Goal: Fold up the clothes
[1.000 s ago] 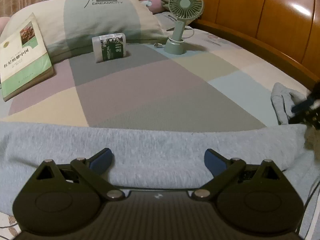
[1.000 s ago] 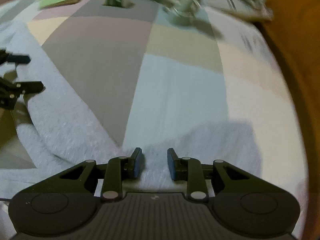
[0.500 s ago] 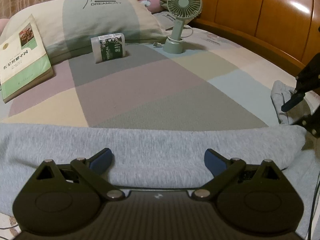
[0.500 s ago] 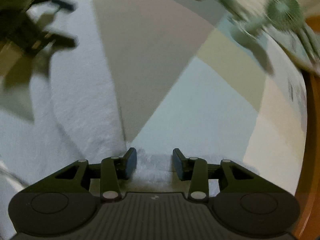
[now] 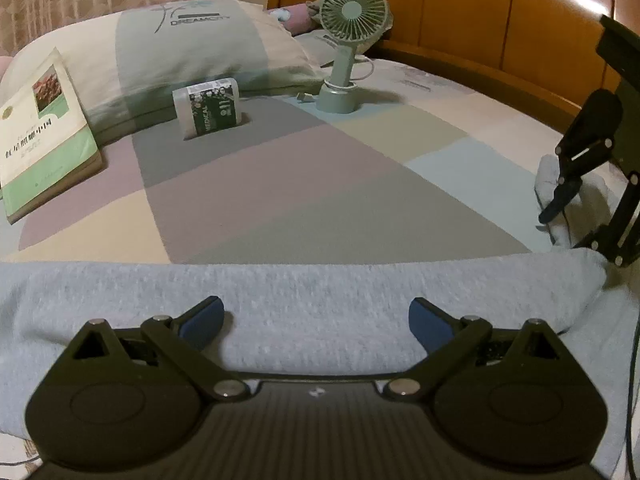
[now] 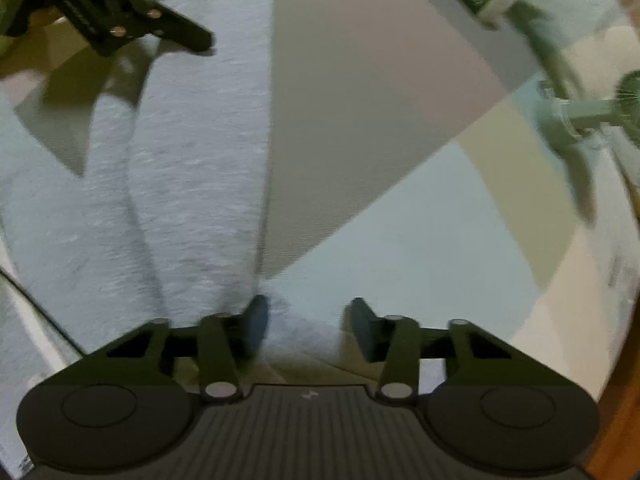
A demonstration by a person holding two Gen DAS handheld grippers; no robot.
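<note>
Grey fleece garment (image 5: 304, 300) lies in a long, soft band across the near part of the bed, its nap slightly pilled and its right end rounded into a thick fold. In the left wrist view, the left gripper (image 5: 316, 320) points down at a slant over that band, jaws spread wide with blue pads, nothing between them pressed; the cloth simply lies beneath. Beyond it stretches the bedsheet (image 5: 280, 184), smooth cotton in flat blocks of grey, mauve, cream and pale blue. A paperback book (image 5: 44, 136) leans against a plump pillow (image 5: 192, 52), a small white and green packet (image 5: 210, 106) sits just in front of the pillow, and a sage green plastic fan (image 5: 348, 40) stands on its round base near the glossy wooden headboard (image 5: 500, 20). At the right edge the right gripper (image 5: 576, 200) hangs steeply over a bunched end of the garment.

In the right wrist view (somewhat blurred), the right gripper (image 6: 306, 320) aims almost straight down. Its jaws are partly apart and closing, with a ridge of grey fleece (image 6: 180, 160) between the pads; whether they press it yet, I cannot tell. The left gripper (image 6: 132, 24) shows at the upper left, over the same cloth.
</note>
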